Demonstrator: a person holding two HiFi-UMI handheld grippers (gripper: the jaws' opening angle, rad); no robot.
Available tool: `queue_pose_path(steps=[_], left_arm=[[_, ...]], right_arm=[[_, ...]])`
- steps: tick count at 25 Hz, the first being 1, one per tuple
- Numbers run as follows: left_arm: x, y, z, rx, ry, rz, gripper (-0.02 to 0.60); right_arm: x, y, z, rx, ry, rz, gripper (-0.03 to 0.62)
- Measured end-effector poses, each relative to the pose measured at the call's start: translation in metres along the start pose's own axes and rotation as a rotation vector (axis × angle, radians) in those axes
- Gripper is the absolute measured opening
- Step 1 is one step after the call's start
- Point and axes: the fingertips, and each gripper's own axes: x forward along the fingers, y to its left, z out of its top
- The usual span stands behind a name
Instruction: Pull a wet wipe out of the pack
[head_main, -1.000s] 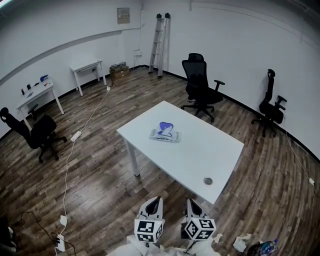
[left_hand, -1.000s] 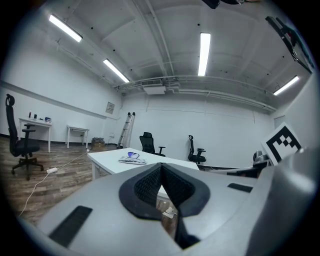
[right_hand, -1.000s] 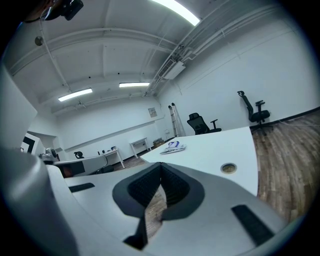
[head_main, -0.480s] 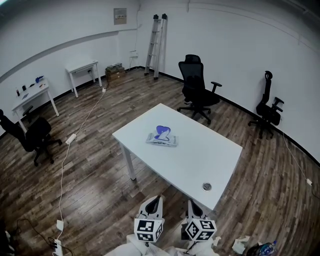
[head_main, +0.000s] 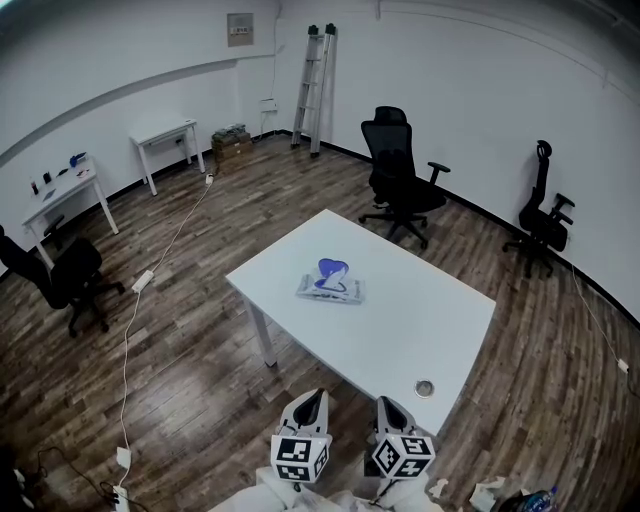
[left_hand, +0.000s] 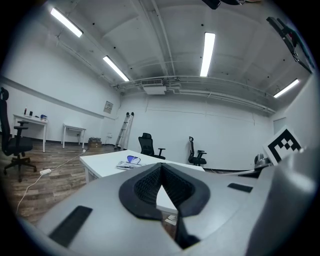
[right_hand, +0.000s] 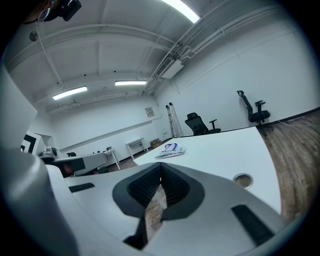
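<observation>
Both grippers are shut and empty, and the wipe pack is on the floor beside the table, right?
No: the wipe pack lies on the table, as the head view shows. The left gripper and right gripper are shut and empty.

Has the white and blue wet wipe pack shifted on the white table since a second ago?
No. The white and blue wet wipe pack keeps its spot on the white table, equally far from the round cable hole.

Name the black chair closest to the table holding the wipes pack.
The middle chair, just beyond the table's far edge, near the ladder. The right-wall chair and the left chair by the wall desk stand farther off.
</observation>
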Motion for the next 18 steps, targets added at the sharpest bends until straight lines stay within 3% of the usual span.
queue_pose_path(steps=[18], left_arm=[[0.09, 0.06, 0.028, -0.003, 0.004, -0.014, -0.002]], right_arm=[[0.104, 0.002, 0.043, 0.019, -0.009, 0.001, 0.009]])
